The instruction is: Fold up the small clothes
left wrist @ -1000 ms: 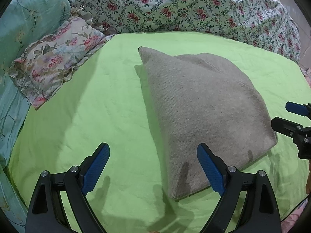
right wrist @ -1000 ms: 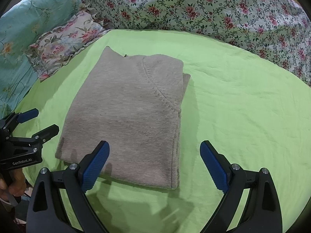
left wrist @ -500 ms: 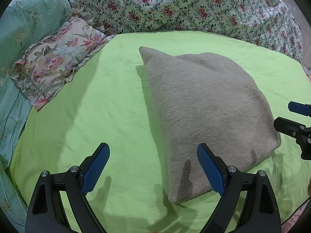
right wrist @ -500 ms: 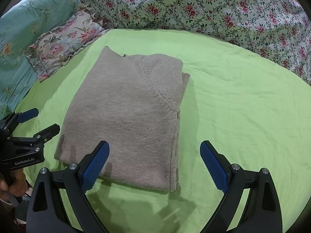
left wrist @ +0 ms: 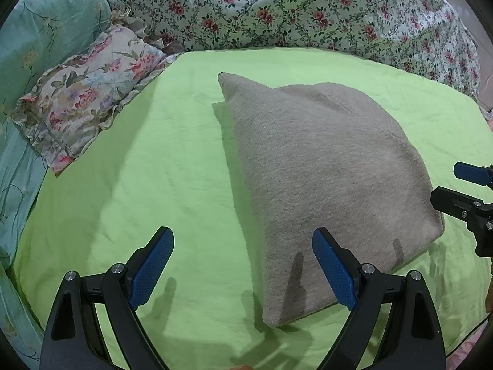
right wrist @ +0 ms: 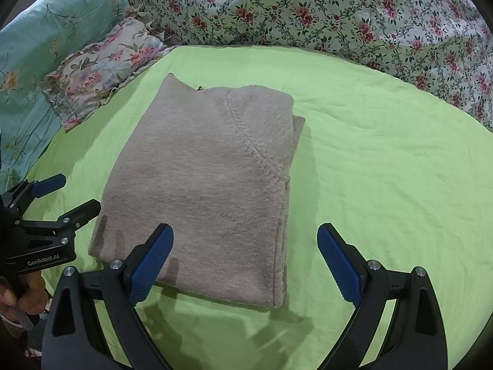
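Observation:
A grey knit garment (left wrist: 323, 169) lies folded into a thick rectangle on the green sheet (left wrist: 138, 185); it also shows in the right wrist view (right wrist: 209, 185). My left gripper (left wrist: 243, 268) is open and empty, held above the sheet at the garment's near left corner. My right gripper (right wrist: 245, 262) is open and empty, held above the garment's near right edge. The right gripper shows at the right edge of the left wrist view (left wrist: 462, 188). The left gripper shows at the left of the right wrist view (right wrist: 58, 197), also open.
A floral frilled pillow (left wrist: 83, 98) lies at the sheet's far left, beside a teal quilt (left wrist: 46, 30). A floral bedcover (left wrist: 308, 9) is heaped along the back. Bare green sheet (right wrist: 385, 169) lies right of the garment.
Both grippers have drifted back slightly from the garment. The garment has not moved, and both grippers stay open.

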A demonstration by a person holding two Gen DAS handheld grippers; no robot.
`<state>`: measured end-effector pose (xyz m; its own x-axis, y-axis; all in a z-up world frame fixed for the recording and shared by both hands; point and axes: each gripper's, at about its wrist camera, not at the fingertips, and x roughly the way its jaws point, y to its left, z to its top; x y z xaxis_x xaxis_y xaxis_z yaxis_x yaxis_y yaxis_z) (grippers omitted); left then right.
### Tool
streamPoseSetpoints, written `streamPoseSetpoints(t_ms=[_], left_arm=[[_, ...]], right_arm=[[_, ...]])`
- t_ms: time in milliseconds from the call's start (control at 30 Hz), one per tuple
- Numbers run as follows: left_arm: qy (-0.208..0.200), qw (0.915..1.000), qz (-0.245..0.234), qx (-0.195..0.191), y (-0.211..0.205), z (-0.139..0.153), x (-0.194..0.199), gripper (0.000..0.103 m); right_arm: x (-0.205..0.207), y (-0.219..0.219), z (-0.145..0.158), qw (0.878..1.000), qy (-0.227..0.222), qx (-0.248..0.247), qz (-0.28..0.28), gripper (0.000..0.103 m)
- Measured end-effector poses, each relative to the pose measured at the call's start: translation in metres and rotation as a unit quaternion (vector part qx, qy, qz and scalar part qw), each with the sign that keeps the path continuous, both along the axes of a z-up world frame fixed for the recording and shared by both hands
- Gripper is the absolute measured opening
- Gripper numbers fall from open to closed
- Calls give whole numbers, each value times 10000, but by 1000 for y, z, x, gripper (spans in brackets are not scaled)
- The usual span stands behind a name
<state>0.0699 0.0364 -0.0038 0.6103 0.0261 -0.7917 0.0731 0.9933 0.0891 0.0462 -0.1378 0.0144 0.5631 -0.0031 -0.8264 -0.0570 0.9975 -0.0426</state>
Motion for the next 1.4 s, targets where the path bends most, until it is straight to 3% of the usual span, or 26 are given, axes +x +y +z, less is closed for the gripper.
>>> streamPoseSetpoints(t_ms=[1400], left_arm=[[-123, 9999, -43, 9, -5, 5, -9, 92]], right_arm=[[-9, -1, 7, 9997, -126, 170, -91, 95]])
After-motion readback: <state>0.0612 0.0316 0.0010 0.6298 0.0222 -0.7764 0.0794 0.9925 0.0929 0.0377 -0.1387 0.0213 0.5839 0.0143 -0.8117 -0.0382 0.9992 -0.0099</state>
